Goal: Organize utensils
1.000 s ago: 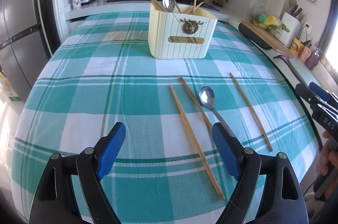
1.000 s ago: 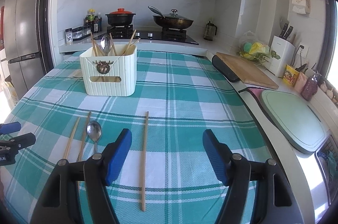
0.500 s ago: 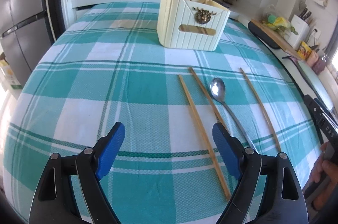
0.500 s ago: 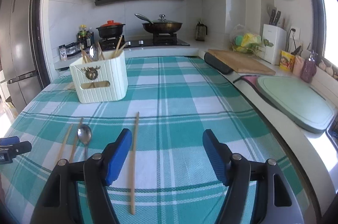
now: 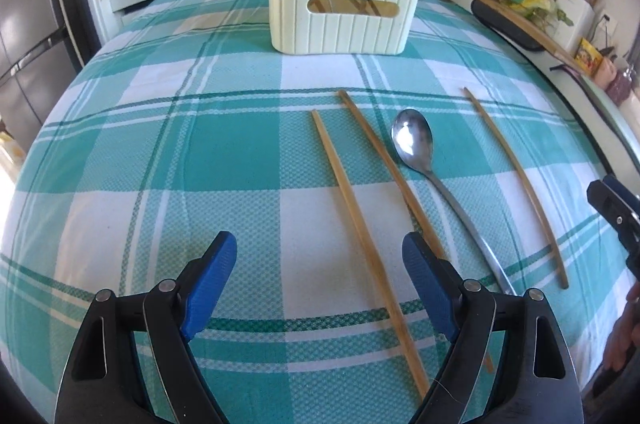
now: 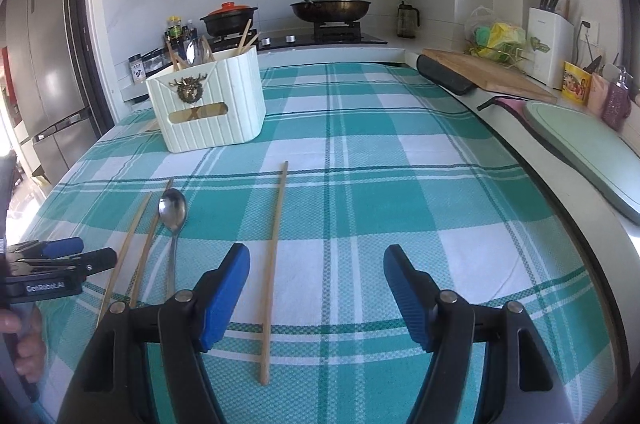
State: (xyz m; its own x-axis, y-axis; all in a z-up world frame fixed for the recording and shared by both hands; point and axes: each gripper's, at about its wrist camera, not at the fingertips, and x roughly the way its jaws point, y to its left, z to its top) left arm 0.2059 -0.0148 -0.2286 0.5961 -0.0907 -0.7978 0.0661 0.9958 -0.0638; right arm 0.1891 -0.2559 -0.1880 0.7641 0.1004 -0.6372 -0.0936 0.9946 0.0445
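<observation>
On the worktop (image 5: 120, 152), the left tongs (image 5: 320, 288), wide and empty, have been brought nearer the chopsticks (image 5: 360, 224) and spoon (image 5: 412, 140); right tongs (image 6: 316, 284) likewise wide. Pickup is judged imminent; holder (image 5: 344, 0) stands beyond.

Checked tablecloth (image 5: 224, 160) under holder (image 5: 344, 4), spoon (image 5: 414, 144), three chopsticks (image 5: 360, 232).
</observation>
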